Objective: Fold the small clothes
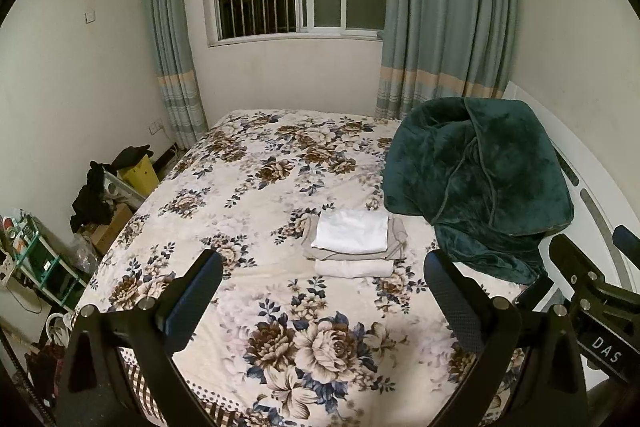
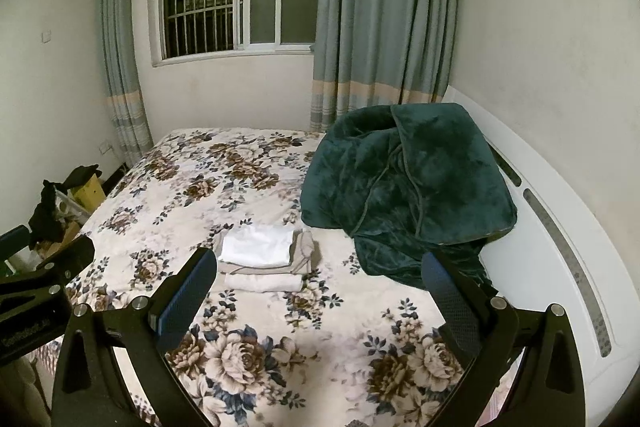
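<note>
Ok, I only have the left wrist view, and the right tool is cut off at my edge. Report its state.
Observer: The right tool is open, with nothing between its fingers.
Operator: Say where the folded stack sits for it.
Observer: The folded stack lies on the bed just past its left fingertip, left of the gap's middle, untouched.
Operator: Describe what's past the green blanket.
Observer: Beside the green blanket, the white headboard runs on toward the camera, with a line of grey strips along it.
</note>
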{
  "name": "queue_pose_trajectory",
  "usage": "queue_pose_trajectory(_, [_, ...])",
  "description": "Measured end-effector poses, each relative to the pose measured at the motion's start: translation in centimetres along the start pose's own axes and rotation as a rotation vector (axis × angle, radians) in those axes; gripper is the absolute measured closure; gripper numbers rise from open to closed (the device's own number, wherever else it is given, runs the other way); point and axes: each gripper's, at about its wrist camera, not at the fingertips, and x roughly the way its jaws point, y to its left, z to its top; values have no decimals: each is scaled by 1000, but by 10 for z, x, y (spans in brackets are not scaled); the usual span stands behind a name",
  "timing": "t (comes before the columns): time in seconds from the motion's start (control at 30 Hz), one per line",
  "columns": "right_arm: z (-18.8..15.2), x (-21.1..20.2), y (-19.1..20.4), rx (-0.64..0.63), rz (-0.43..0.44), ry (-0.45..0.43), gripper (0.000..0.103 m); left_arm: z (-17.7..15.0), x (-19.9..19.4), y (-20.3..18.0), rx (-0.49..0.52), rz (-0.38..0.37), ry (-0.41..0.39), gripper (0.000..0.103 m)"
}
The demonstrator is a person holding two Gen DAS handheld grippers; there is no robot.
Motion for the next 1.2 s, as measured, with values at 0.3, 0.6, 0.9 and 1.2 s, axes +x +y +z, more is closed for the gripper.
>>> queue_pose_trajectory(0.3, [-1,-1,0,1,2,-5,0,0,1,1,0,-2,1,0])
queue_pose_trajectory(0.6, [-3,-2,3,3,0,-16,0,-2,-7,7,-14,8,1,0])
queue_pose_trajectory(0.9, [-6,-3,4,5,-2,-16,0,-4,-8,7,-16,8,1,0])
queue_pose_trajectory(1.2, [-6,-3,5,6,-3,-21,0,-5,-12,9,-19,10,-2,0])
